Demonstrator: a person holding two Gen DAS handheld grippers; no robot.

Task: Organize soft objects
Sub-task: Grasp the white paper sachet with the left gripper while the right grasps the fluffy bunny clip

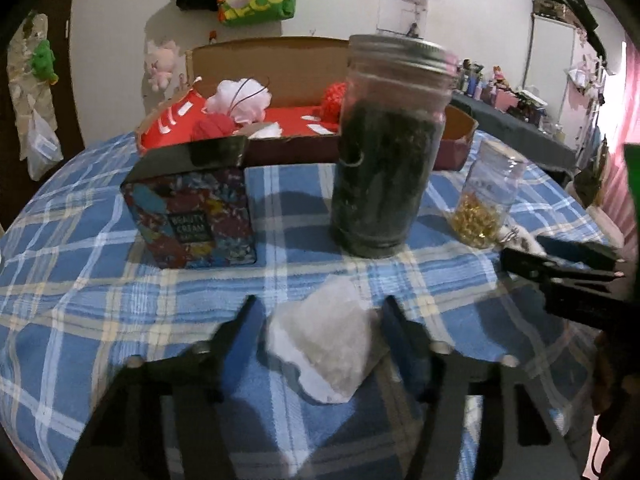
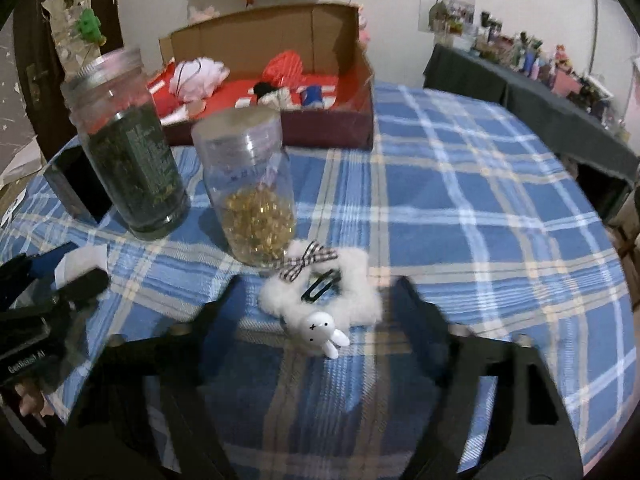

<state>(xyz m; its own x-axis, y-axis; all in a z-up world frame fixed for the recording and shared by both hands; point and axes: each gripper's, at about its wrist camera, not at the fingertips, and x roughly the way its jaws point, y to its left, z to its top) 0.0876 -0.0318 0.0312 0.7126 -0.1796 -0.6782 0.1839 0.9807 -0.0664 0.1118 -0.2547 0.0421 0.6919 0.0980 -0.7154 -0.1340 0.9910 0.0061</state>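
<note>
In the left wrist view, the left claw reaches over a table covered in blue plaid cloth. A soft white pad lies on the cloth between its two fingers; the right finger seems to touch the pad's edge, the left finger stands a little apart from it, so the claw is open around it, not clamped. Beyond stand a patterned box on the left, a tall jar of dark leaves in the middle and a small jar of gold beads on the right. Behind them sits a cardboard box holding pink and red soft things. The right claw enters from the right edge.

In the right wrist view, the right claw straddles a fluffy white hair clip with a checked bow and a small white rabbit figure, lying just in front of the bead jar. Both fingers stand clear of the fluff, so the claw is open. The left claw shows at the left edge.
</note>
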